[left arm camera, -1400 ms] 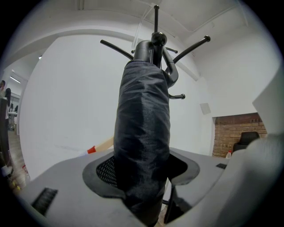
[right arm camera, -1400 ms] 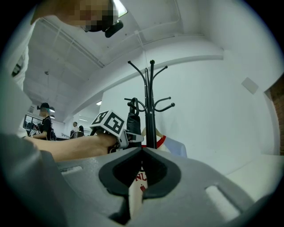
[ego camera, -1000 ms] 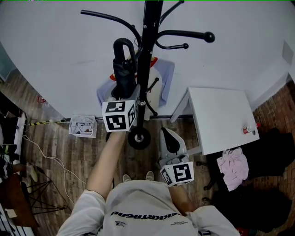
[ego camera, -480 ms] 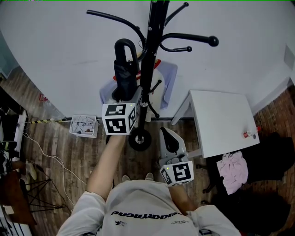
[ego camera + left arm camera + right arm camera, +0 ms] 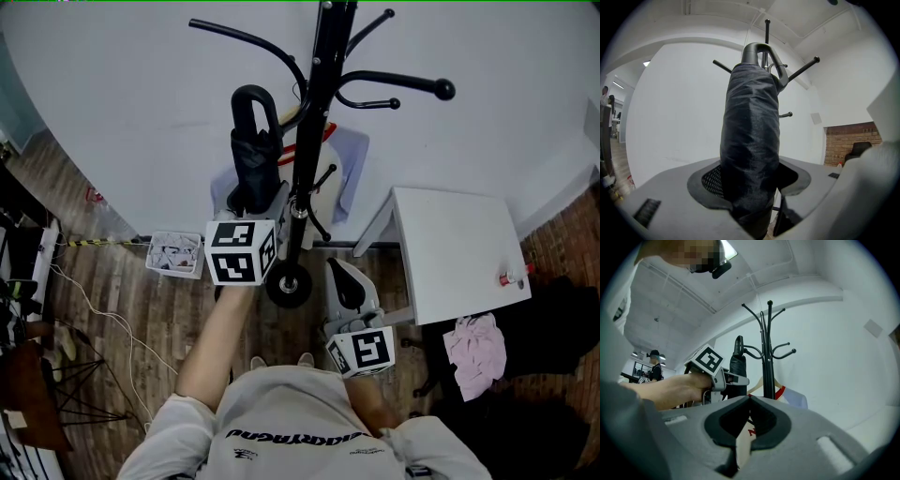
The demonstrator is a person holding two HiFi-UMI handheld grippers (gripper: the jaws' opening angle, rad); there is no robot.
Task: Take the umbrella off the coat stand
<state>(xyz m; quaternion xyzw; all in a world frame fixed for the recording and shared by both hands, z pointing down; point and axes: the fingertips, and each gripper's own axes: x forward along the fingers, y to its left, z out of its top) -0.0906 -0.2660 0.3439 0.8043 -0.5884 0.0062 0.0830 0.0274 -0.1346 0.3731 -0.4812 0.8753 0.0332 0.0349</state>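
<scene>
My left gripper [image 5: 751, 190] has its fingers clamped on the folded umbrella [image 5: 750, 136], with the coat stand [image 5: 323, 94] just behind them. My right gripper [image 5: 749, 401] is empty, its fingers touching.

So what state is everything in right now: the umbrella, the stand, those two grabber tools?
umbrella: folded shut, upright, clamped low down; I cannot tell whether its handle is clear of the hook.
left gripper: shut on the umbrella.
right gripper: jaws together, holding nothing.
coat stand: upright, with clothes hanging on it.
floor bin: filled with crumpled paper.
</scene>
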